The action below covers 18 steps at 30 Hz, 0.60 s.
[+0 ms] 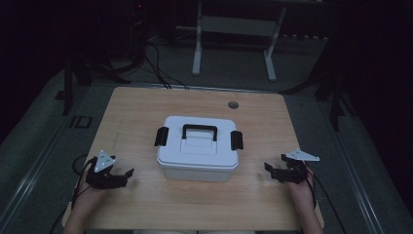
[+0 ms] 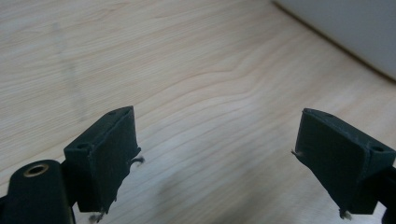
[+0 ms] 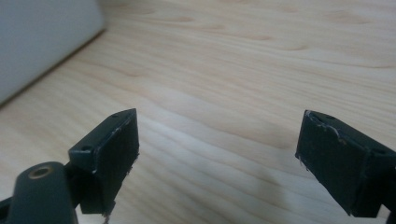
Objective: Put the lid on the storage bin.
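Observation:
A white lidded box (image 1: 198, 148) with a black carry handle (image 1: 199, 130) and a black latch (image 1: 161, 136) at each end stands in the middle of the wooden table (image 1: 146, 105). My left gripper (image 1: 122, 173) rests on the table to the box's left, open, with nothing between its jaws. My right gripper (image 1: 275, 165) rests to the box's right, also open and holding nothing. In the left gripper view the gripper (image 2: 217, 149) is over bare wood, with the box's wall (image 2: 355, 28) at top right. In the right gripper view the gripper (image 3: 217, 149) has the box's wall (image 3: 42, 37) at top left.
A round grommet (image 1: 233, 104) sits near the table's far edge. Beyond the table stand a white frame (image 1: 234, 29) and dark stands, with cables on the floor. Bare wood lies in front of the box and on both sides.

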Each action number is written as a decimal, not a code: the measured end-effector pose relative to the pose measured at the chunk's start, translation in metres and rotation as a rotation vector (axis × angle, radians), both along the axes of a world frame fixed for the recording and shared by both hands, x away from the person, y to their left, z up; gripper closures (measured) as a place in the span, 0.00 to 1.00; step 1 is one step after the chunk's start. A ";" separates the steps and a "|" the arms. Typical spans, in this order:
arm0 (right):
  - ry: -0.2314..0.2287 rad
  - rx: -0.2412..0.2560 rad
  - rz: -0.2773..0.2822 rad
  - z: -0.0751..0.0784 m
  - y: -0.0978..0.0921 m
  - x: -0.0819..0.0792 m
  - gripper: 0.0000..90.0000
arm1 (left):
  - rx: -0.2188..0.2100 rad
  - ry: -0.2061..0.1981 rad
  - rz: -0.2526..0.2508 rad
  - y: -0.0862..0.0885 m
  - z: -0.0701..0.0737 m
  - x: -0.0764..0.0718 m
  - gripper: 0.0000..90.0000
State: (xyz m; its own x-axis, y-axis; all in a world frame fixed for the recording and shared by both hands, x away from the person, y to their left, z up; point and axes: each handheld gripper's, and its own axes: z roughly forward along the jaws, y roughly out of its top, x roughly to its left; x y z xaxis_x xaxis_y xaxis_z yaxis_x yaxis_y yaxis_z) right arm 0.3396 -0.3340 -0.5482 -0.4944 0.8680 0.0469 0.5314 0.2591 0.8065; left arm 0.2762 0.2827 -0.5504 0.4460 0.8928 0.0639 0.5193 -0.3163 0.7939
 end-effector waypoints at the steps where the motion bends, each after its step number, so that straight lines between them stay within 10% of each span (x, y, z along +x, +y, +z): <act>1: -0.013 -0.006 -0.026 0.000 -0.001 -0.001 0.14 | -0.003 -0.012 0.013 0.000 0.000 0.000 0.14; 18: -0.079 0.008 -0.177 -0.002 -0.012 -0.007 0.14 | -0.003 -0.139 0.244 0.004 -0.005 -0.008 0.14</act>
